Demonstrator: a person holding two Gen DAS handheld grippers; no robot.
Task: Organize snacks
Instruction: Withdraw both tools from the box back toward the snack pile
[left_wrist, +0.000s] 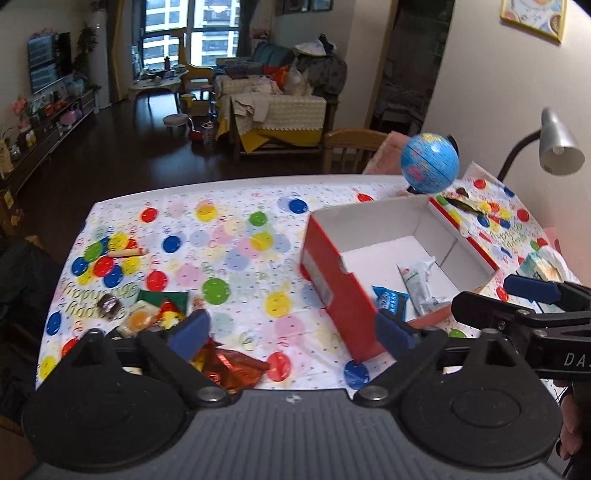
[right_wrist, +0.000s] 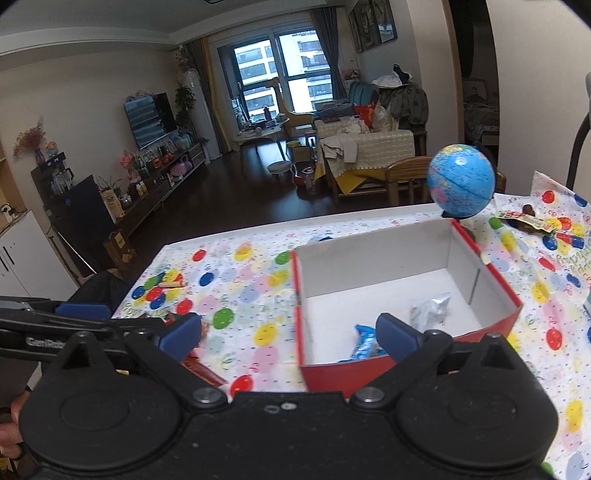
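A red box (left_wrist: 332, 280) with a white inside stands on the table; it also shows in the right wrist view (right_wrist: 369, 373). Inside lie a blue packet (left_wrist: 389, 301) and a silver-white packet (left_wrist: 419, 282). Loose snacks lie at the left: a shiny red wrapper (left_wrist: 232, 369), a green-and-yellow packet (left_wrist: 159, 310), a dark round cake (left_wrist: 109, 306) and a tan stick (left_wrist: 127, 252). My left gripper (left_wrist: 291, 332) is open and empty above the table beside the box. My right gripper (right_wrist: 286, 336) is open and empty over the box's near left corner.
A blue globe (left_wrist: 430, 162) stands behind the box. A desk lamp (left_wrist: 557, 144) is at the far right. More snacks (right_wrist: 528, 218) lie on the spotted tablecloth (left_wrist: 240, 236) at the back right. A tissue pack (left_wrist: 543, 266) lies right of the box.
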